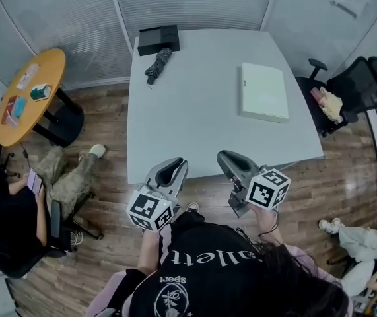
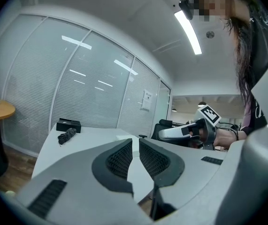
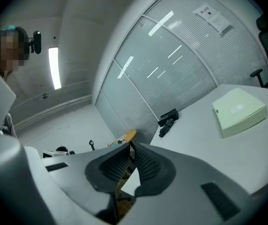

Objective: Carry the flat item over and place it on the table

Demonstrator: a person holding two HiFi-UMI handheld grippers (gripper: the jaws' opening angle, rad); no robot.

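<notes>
White and flat, the box [image 1: 264, 91] lies on the grey table [image 1: 195, 117], on the table's right half and close to its right edge, with bare tabletop all round it. Neither of my grippers touches it; it sits well apart from both.

My right gripper [image 1: 226, 157] hangs at the table's near edge, its jaws pressed together with nothing between them. Its own view looks out across the tabletop, with the box off to the right of the jaws. My left gripper [image 1: 173, 166] is beside it at the same near edge, further toward the table's left. Its jaws are also together at the tips and hold nothing.

At the table's far left corner stands a black case [image 1: 158, 39], and just in front of it lies a folded dark umbrella [image 1: 158, 65], both far from the box.

Off the table's left side is a round wooden side table [image 1: 39, 84] with a few small items on top, and nearer to me a seated person [image 1: 16, 216] by that same side. Off the table's right edge stands a black office chair [image 1: 353, 88] with something pale on its seat.
</notes>
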